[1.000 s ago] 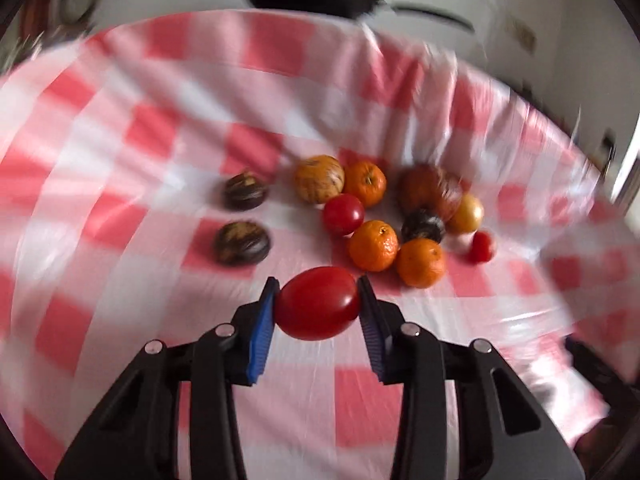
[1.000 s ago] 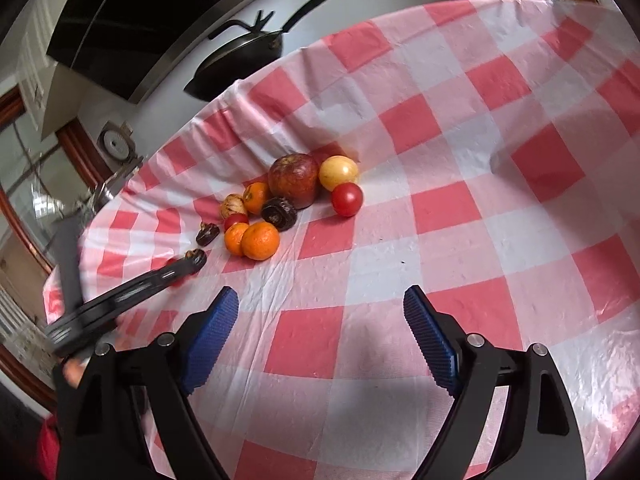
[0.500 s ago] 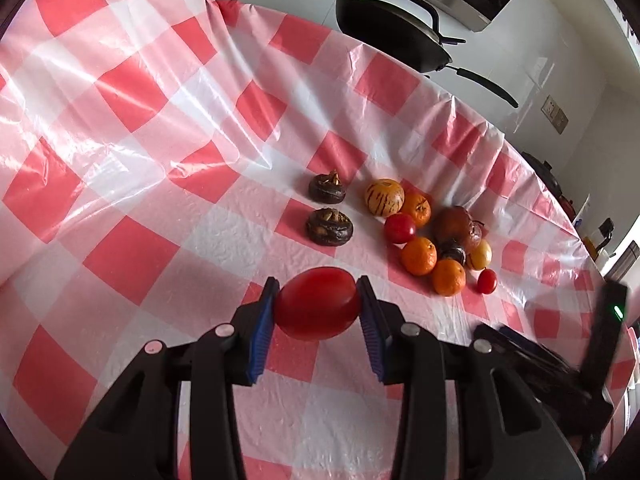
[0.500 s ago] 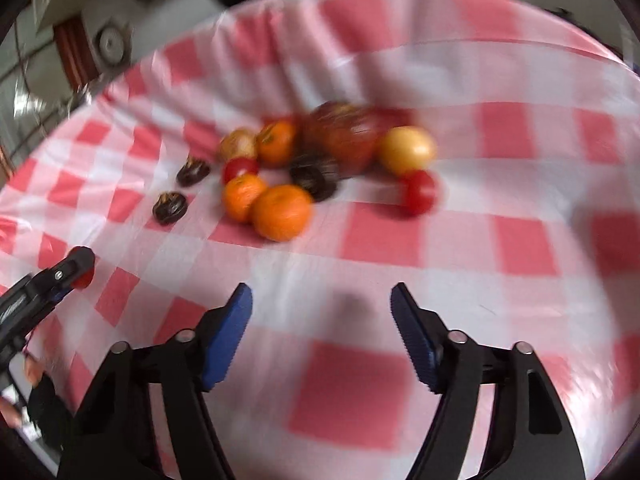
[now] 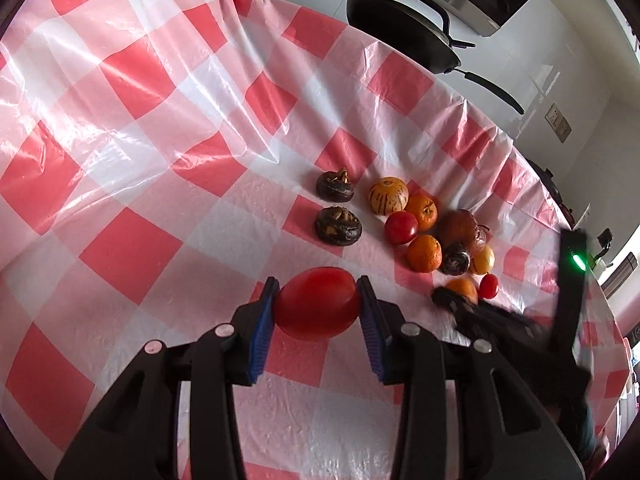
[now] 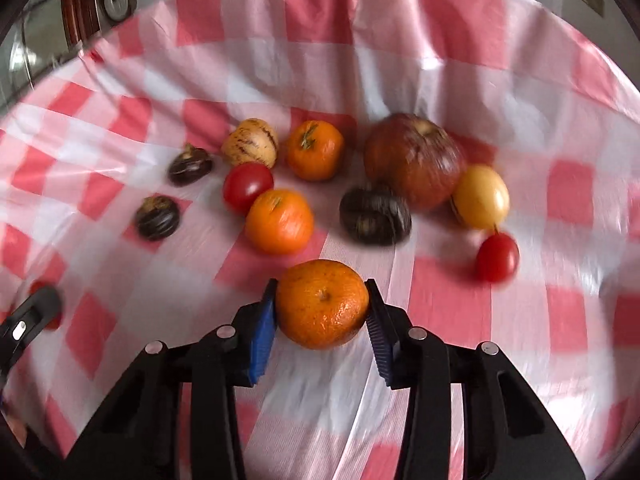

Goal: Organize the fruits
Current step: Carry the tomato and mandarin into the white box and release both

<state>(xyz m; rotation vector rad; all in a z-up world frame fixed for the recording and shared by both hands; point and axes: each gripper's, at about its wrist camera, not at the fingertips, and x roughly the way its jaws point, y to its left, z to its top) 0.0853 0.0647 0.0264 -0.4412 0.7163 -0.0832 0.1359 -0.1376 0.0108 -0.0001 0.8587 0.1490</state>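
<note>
My left gripper (image 5: 317,284) is shut on a large red tomato (image 5: 316,308), held above the red-and-white checked cloth (image 5: 132,248). My right gripper (image 6: 321,285) has its jaws closing on an orange (image 6: 322,304) at the near edge of the fruit cluster, and both blue pads touch its sides. In the left wrist view the right gripper (image 5: 454,298) shows at the right, over that orange (image 5: 463,287). Beyond lie two more oranges (image 6: 279,222) (image 6: 315,150), a red tomato (image 6: 247,186), a small tomato (image 6: 497,258), an apple (image 6: 414,160) and a yellow fruit (image 6: 481,196).
Three dark ribbed fruits (image 6: 375,214) (image 6: 190,166) (image 6: 157,217) and a striped yellow fruit (image 6: 251,142) lie among the cluster. A black pan (image 5: 400,32) stands on the counter behind the table. The cloth is wrinkled and rises in folds toward the back edge.
My right gripper has moved in to the fruit cluster and its jaws have closed from wide open onto the nearest orange. My left gripper kept the tomato and shifted its view sideways.
</note>
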